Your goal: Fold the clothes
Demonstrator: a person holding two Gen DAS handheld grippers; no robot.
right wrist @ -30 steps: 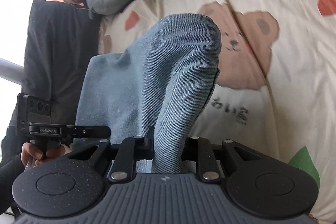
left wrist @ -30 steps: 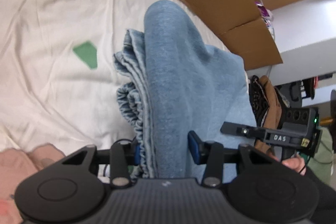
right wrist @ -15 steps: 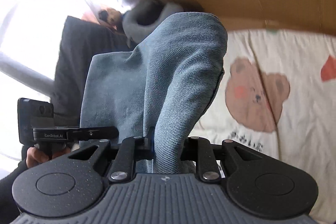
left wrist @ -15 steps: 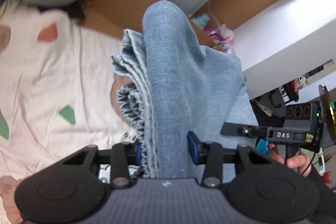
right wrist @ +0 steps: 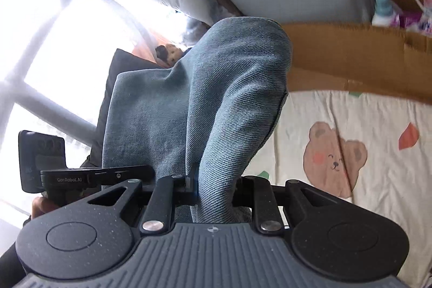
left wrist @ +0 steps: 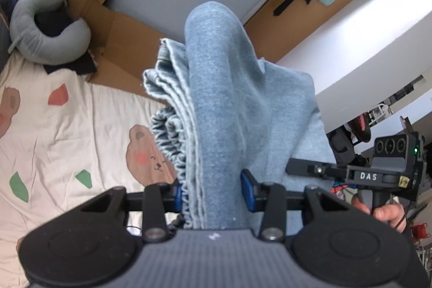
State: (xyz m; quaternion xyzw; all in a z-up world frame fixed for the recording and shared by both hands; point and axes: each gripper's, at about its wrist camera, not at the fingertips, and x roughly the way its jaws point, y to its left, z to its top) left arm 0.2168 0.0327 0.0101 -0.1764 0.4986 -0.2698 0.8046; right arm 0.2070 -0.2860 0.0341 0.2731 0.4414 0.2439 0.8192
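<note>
The denim garment (left wrist: 224,99) — a pale blue piece, likely jeans or a skirt with a gathered waistband — hangs in the air between our two grippers, above the bed (left wrist: 67,131) with its bear-print sheet. It spans from one gripper to the other, draped in thick layers over each set of fingers, and no part of it can be seen resting on the sheet. Beyond the bed, cardboard (left wrist: 121,29) leans against a grey panel, with a grey neck pillow (left wrist: 48,29) at the corner.

Our left gripper (left wrist: 213,193) has its fingers clamped on a stacked bundle of edges, the gathered band at one side. Our right gripper (right wrist: 214,188) has its fingers pinched tight on a narrower fold of the same cloth. Seen from the left wrist, the right device sits low at the frame's right, held by a hand (left wrist: 383,212).

We judge the step in hand to be the lift — cloth raised clear so it can hang straight. The next move calls for keeping both grips firm and level, then lowering the garment onto the sheet so one half lies flat over the other.
</note>
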